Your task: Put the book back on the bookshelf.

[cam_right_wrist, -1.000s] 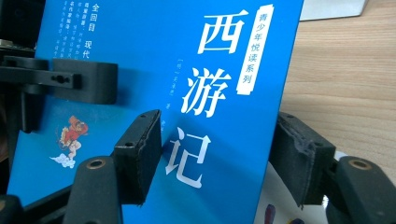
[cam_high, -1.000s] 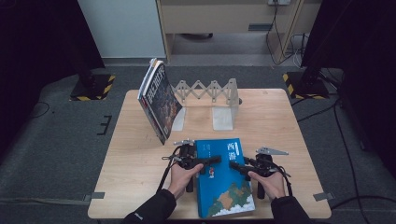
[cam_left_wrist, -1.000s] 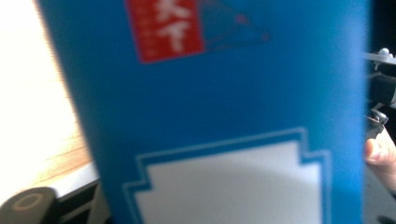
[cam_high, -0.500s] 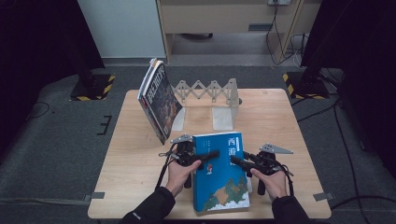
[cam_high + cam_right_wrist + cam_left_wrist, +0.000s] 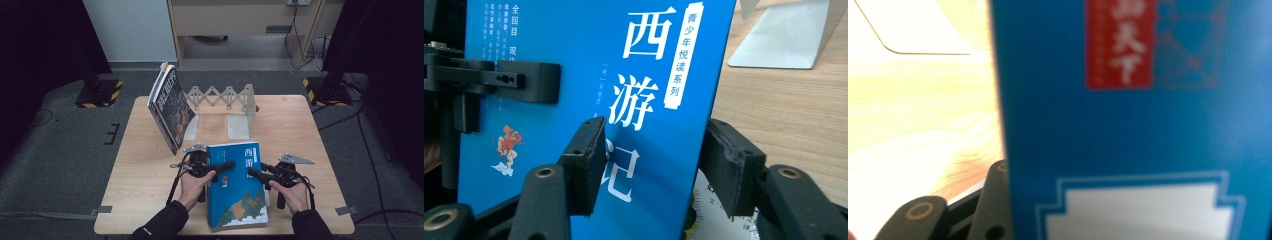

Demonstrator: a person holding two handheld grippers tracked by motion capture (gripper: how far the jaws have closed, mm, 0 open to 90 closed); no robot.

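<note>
Since a second ago the blue book (image 5: 236,185) has come up off the wooden table (image 5: 310,130): its far edge now stands raised toward the accordion book rack (image 5: 222,97), while its near edge sits low by the table's front. That suggests the lift is under way and the book is being stood up to go into the rack, where another book with a dark cover (image 5: 170,107) already leans against the left end.

The left gripper (image 5: 220,167) reaches in from the book's left edge, and in the right gripper view one of its black jaws lies flat across the cover. From the left gripper view the cover sits so close to the lens that it blurs, so I cannot be sure, but the jaws appear clamped on that edge.

The right gripper (image 5: 651,165) straddles the book's right edge: one jaw presses on the front cover beside the large white characters, the other stands behind, and the book's edge passes between them. It looks closed on the book.

So the book hangs between the two grippers, tilted, held at both side edges about midway along its length, near the front of the table and well apart from the rack's slots.
</note>
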